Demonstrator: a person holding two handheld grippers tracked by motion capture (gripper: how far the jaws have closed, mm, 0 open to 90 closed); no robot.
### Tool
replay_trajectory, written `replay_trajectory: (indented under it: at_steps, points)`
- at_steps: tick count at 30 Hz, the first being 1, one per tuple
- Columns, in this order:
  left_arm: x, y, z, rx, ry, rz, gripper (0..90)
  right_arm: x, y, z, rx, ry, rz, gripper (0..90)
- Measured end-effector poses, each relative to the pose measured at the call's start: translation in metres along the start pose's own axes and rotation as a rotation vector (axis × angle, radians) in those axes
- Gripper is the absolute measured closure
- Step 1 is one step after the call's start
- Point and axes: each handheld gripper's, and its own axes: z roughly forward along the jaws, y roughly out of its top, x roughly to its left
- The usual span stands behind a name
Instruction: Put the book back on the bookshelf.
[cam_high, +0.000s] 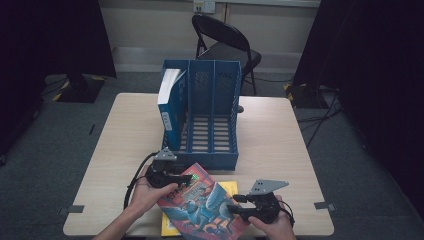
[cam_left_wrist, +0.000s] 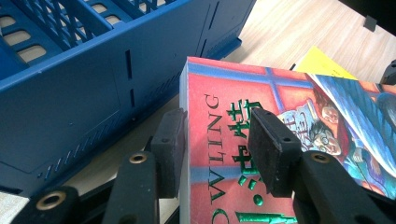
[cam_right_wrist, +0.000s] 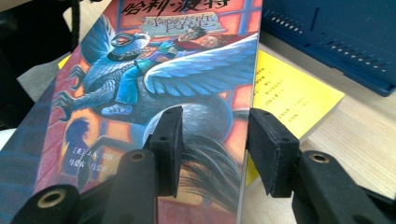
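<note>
Gripping a thick illustrated book (cam_high: 202, 205) from both ends, the person is holding it tilted just above the near edge of the table (cam_high: 280, 145), in front of the blue file rack (cam_high: 212, 120). The left gripper (cam_high: 175, 179) is clamping the book's top corner: in the left gripper view one pad is pressing the white page edge and the other is sitting on the red cover (cam_left_wrist: 243, 140), so the jaws are standing at a middling width, set by the book's thickness. The right gripper (cam_high: 239, 207) is pinching the opposite end; in the right gripper view one pad is lying on the winged-creature cover art (cam_right_wrist: 154, 93) and the other is sitting outside the page edge, again closed on the book rather than gaping. A yellow book (cam_high: 227, 189) is lying flat on the table under the lifted one, partly covered by it. One blue-spined book (cam_high: 170, 107) is already standing in the rack's left compartment, leaning a little; the middle and right compartments are standing free. Judging progress: one book looks filed, this one is lifted but not yet turned upright or carried to a slot, and the yellow one is waiting untouched, so roughly a third seems done.
</note>
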Motion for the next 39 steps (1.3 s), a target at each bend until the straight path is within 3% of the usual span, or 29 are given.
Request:
replay_trajectory:
  at_steps: [2,7,9,12,14,19,25,27,30,34,37,39]
  points:
    - [0.000,-0.001,0.000,-0.006,-0.001,0.004,56.4,-0.003,0.002,0.001,0.000,0.016,0.001,58.0]
    - [0.001,-0.009,-0.009,-0.004,0.000,-0.034,54.3,-0.009,0.016,0.008,0.002,0.022,-0.015,58.0]
    - [0.001,-0.016,-0.017,-0.007,-0.001,-0.020,54.1,-0.012,0.023,0.009,-0.006,0.021,-0.019,58.3]
    - [0.001,-0.028,-0.032,-0.005,0.019,-0.044,52.9,-0.016,0.036,0.017,-0.001,0.035,-0.035,58.0]
    - [-0.001,-0.036,-0.041,-0.018,0.033,-0.036,52.9,-0.017,0.042,0.023,0.001,0.045,-0.042,57.7]
    - [0.000,-0.052,-0.055,-0.022,0.019,-0.057,50.1,-0.020,0.052,0.035,0.012,0.053,-0.045,57.3]
    - [-0.008,-0.066,-0.065,-0.026,-0.002,-0.051,49.7,-0.022,0.049,0.046,0.040,0.042,-0.043,58.0]
    - [-0.013,-0.069,-0.067,-0.027,0.012,-0.018,45.0,-0.022,0.048,0.047,0.034,0.046,-0.032,58.3]
    - [-0.018,-0.077,-0.075,-0.038,0.041,0.001,43.6,-0.022,0.047,0.047,0.036,0.046,-0.028,59.6]
    - [-0.016,-0.083,-0.080,-0.022,0.035,0.021,43.4,-0.022,0.043,0.047,0.017,0.048,-0.002,60.0]
    - [-0.013,-0.084,-0.079,-0.020,0.021,-0.010,42.7,-0.020,0.043,0.046,0.014,0.035,-0.011,60.1]
    - [-0.015,-0.083,-0.078,-0.013,0.033,0.002,43.1,-0.021,0.043,0.046,0.018,0.041,-0.006,60.0]
